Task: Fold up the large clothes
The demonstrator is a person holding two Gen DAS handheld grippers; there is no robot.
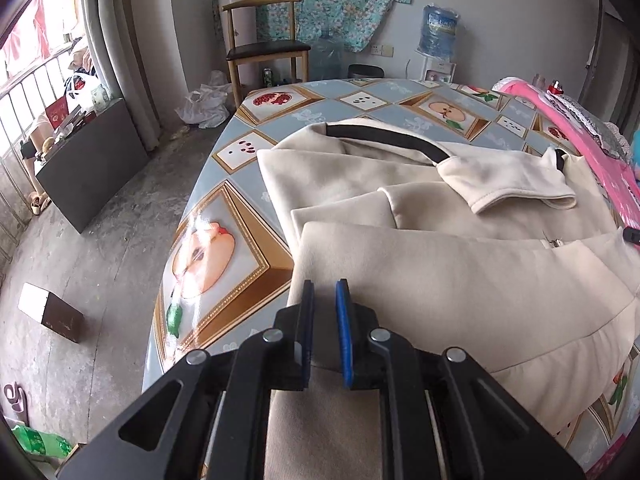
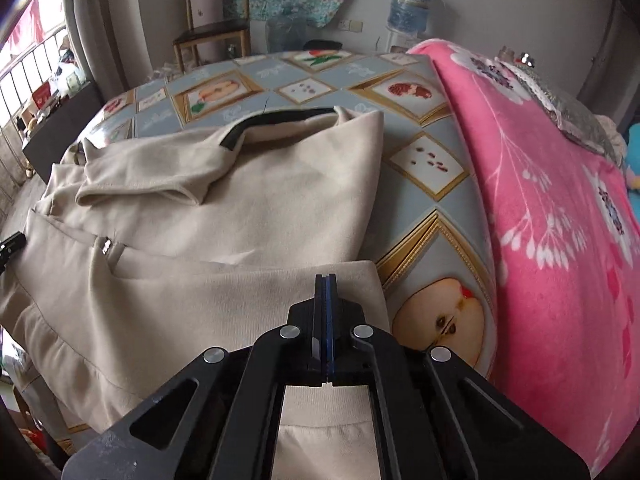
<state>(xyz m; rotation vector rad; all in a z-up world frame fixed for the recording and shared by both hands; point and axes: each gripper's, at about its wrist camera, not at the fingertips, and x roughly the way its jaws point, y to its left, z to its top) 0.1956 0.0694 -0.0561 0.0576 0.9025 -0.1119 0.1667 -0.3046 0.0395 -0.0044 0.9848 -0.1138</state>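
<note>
— So where was the garment?

— A large cream jacket (image 1: 460,264) lay spread over the counter (image 1: 224,216), on its fruit-patterned cloth. One sleeve (image 1: 508,184) was folded across the chest, cuff toward the pink blanket (image 2: 552,208) heaped at the counter's right side. A black band (image 1: 384,136) lined the collar at the far end.

— And the left gripper (image 1: 325,308)?

— Its jaws stood narrowly apart just over the jacket's near left corner. Fabric showed below and between the fingers, but I could not tell whether the pads touched it.

— The right gripper (image 2: 325,292)?

— Fully closed, fingers pressed together above the jacket's near right corner, by the ribbed hem. No cloth was visible between the pads, though the tips hid what was directly beneath them.

— What was cut off?

— The near hem ran under both grippers and out of view. A small metal zip pull (image 2: 106,246) showed mid-jacket, its details too small to read. A dark object (image 2: 12,242) intruded at the right wrist view's left edge; it could not be identified. Behind, a wooden chair (image 1: 264,40) and a water bottle (image 1: 439,32) stood by the wall.
</note>
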